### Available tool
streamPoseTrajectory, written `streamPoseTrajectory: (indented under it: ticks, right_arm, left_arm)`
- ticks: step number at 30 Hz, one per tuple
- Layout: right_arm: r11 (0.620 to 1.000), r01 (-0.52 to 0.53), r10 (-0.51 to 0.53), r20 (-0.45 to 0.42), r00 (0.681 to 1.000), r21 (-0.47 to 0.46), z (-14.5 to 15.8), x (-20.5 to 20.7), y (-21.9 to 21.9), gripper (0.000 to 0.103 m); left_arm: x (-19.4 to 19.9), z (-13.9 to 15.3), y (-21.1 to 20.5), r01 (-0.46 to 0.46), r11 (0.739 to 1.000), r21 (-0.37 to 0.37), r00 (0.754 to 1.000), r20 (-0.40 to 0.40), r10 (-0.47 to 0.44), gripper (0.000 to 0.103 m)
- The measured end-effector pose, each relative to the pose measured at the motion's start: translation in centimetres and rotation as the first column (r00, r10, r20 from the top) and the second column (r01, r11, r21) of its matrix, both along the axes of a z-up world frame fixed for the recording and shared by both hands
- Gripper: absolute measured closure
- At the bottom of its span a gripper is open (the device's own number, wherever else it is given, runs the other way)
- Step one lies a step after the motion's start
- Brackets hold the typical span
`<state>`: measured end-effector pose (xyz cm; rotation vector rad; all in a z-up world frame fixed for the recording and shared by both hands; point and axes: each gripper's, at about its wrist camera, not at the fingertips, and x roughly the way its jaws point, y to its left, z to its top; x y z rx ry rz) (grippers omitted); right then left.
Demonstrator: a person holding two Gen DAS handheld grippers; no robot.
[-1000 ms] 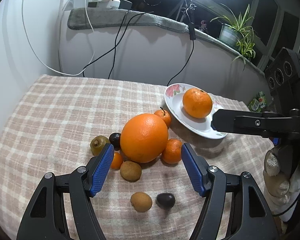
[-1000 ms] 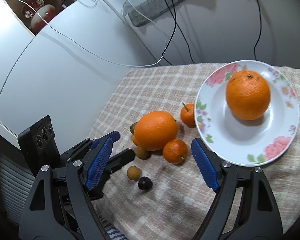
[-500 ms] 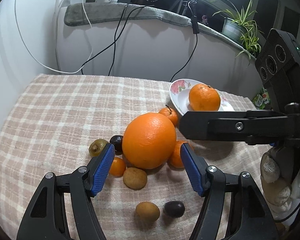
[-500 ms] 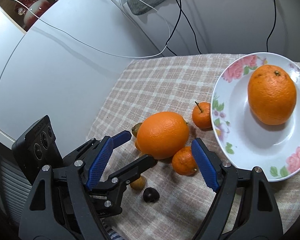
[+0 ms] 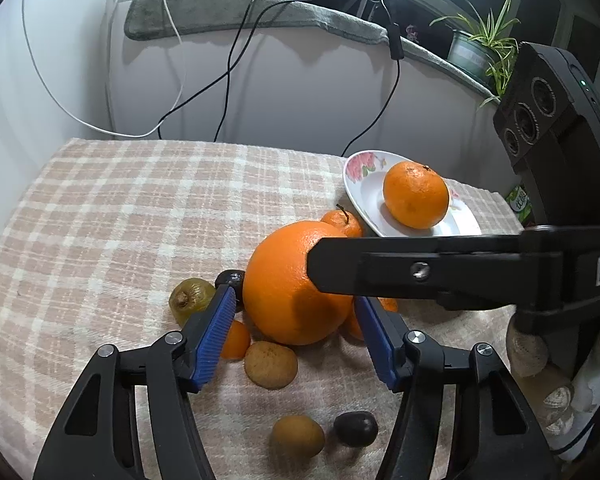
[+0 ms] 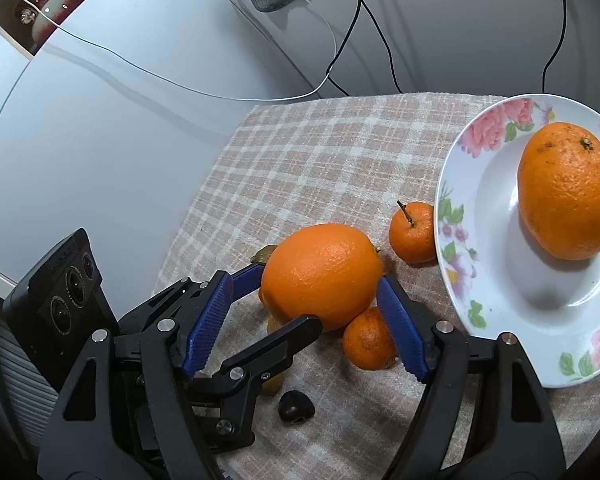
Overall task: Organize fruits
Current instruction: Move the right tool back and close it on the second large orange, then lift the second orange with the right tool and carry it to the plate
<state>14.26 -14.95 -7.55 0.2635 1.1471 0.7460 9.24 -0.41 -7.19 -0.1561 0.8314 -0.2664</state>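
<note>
A large orange (image 5: 296, 288) lies on the checked cloth among small fruits. My left gripper (image 5: 294, 298) straddles it, and its blue pads (image 5: 216, 332) stand just off its two sides as the jaws are closing. My right gripper (image 6: 303, 281) brackets the same orange (image 6: 320, 276) from the other side. Its jaws are closing too, with small gaps at the pads (image 6: 400, 320). One black finger (image 5: 420, 270) of the right gripper crosses in front of the orange. A second orange (image 6: 568, 192) rests on the flowered plate (image 6: 480, 280).
Small mandarins (image 6: 414, 232) (image 6: 366, 340), a green kiwi (image 5: 190, 298), brown round fruits (image 5: 270, 364) (image 5: 298, 436) and dark fruits (image 5: 356, 428) crowd around the orange. Cables hang down the white wall behind. A gloved hand (image 5: 528, 348) holds the right gripper.
Both grippers have moved in around the large orange and their jaws have narrowed. The right gripper's finger now crosses in front of the orange in the left wrist view.
</note>
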Motion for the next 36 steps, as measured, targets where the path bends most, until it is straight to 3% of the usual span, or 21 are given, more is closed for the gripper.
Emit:
streamPoseTrajectory:
  ticks: [7, 14, 30, 36]
  right_arm:
    - [1.000, -0.003, 0.003, -0.004, 1.000, -0.029, -0.6, 0.5, 0.4, 0.026]
    - [0.998, -0.001, 0.000, -0.004, 1.000, -0.058, -0.7, 0.7, 0.2, 0.035]
    - [0.999, 0.015, -0.015, 0.006, 1.000, -0.047, -0.6, 0.6, 0.1, 0.035]
    - [0.999, 0.021, -0.020, 0.039, 0.999, -0.030, 0.8, -0.2, -0.3, 0.035]
  left_arm:
    - [0.4, 0.0, -0.4, 0.015, 1.000, 0.011, 1.000, 0.004, -0.015, 0.043]
    - [0.5, 0.0, -0.5, 0.017, 1.000, 0.021, 1.000, 0.016, -0.017, 0.044]
    - [0.1, 0.4, -0.6, 0.005, 0.999, 0.036, 0.999, 0.040, -0.006, 0.045]
    - [-0.6, 1.7, -1.0, 0.004, 0.999, 0.047, 0.997, 0.075, -0.008, 0.046]
